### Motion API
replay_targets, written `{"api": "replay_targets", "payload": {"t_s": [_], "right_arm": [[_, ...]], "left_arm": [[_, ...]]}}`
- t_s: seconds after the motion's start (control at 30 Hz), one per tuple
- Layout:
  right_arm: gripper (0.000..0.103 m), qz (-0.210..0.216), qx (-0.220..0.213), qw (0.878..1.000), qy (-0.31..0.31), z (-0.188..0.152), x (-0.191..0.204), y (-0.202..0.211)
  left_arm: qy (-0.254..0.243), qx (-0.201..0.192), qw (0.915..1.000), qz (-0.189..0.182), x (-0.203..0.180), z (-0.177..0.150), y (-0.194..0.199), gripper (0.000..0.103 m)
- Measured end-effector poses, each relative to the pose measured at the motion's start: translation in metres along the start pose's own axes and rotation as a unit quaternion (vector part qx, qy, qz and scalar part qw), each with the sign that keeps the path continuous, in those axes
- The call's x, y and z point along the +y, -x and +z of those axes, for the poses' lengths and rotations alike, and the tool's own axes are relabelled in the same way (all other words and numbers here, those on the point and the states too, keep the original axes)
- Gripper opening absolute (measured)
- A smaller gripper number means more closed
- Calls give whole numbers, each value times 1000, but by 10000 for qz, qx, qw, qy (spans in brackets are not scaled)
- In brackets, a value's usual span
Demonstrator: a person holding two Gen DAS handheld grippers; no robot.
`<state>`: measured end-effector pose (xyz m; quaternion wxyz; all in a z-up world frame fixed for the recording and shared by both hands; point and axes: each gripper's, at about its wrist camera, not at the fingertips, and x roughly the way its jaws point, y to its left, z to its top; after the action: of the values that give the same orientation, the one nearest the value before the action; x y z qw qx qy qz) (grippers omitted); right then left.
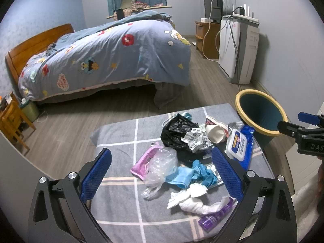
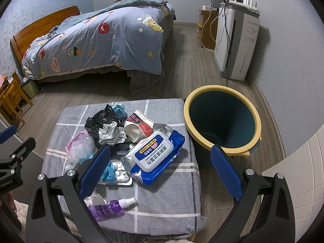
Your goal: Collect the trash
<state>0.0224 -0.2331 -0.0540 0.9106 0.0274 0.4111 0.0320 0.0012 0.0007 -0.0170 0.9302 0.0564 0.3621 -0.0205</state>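
Overhead, both hand-held grippers, left [image 1: 161, 169] and right [image 2: 161, 169], jaws apart, empty, above the trash-strewn cushion [image 2: 172, 198].

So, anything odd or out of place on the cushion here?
Mostly expected litter. The purple spray bottle lies on its side at the near edge of the cushion, partly under a crumpled tissue. The bin looks empty.

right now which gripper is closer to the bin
Right. The right gripper hangs over the cushion edge beside the bin; the left gripper is farther, across the trash pile.
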Motion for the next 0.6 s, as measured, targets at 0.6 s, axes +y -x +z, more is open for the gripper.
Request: {"api": "replay_targets", "payload": {"t_s": [0.6], "right_arm": [[97, 19, 28, 10000, -75, -2, 0, -2]], "left_arm": [[9, 32, 10000, -27, 2, -4, -1, 98]]}}
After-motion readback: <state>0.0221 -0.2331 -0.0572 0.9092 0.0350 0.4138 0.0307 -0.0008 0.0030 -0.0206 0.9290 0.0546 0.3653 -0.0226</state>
